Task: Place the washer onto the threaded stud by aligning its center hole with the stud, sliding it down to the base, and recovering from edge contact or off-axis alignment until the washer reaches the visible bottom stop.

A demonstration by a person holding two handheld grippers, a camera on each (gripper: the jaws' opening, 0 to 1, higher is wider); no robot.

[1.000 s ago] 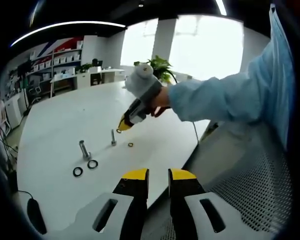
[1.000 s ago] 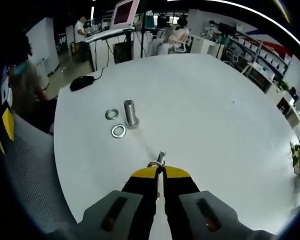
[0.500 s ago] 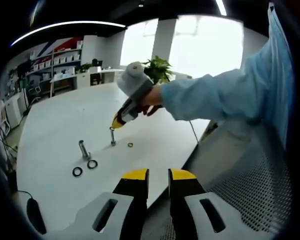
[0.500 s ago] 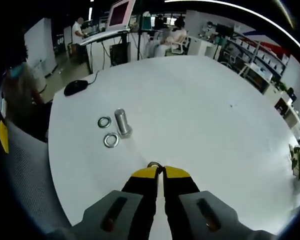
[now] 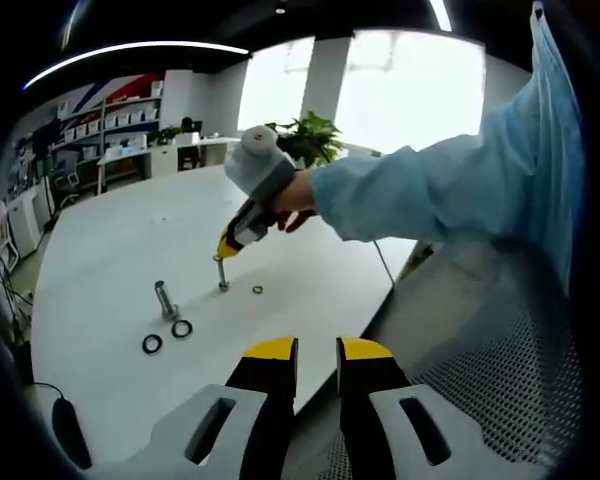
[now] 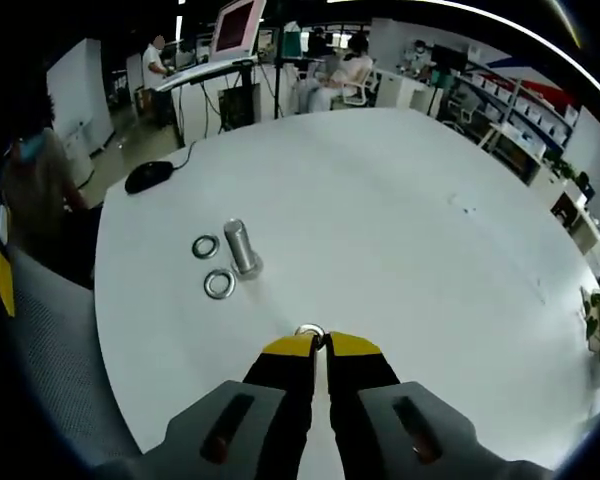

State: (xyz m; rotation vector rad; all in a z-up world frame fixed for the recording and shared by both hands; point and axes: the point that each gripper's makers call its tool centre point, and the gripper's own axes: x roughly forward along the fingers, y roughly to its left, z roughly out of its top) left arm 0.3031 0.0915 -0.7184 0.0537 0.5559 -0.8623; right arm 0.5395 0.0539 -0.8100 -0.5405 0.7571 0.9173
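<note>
From the left gripper view the thin threaded stud (image 5: pixel 221 274) stands upright on the white surface (image 5: pixel 110 260), the right tongs (image 5: pixel 224 250) at its top. The right gripper view hides the stud — its tongs (image 6: pixel 311 342) pinch a shiny ring-shaped washer (image 6: pixel 309 332). The left tongs (image 5: pixel 317 348) hang slightly parted, holding nothing.

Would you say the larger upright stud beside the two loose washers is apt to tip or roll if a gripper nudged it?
The larger stud stands upright on a wider base, so it probably resists light nudges. It looks metal, likely heavy for its size. Once toppled, its round shank could roll across the smooth table.
</note>
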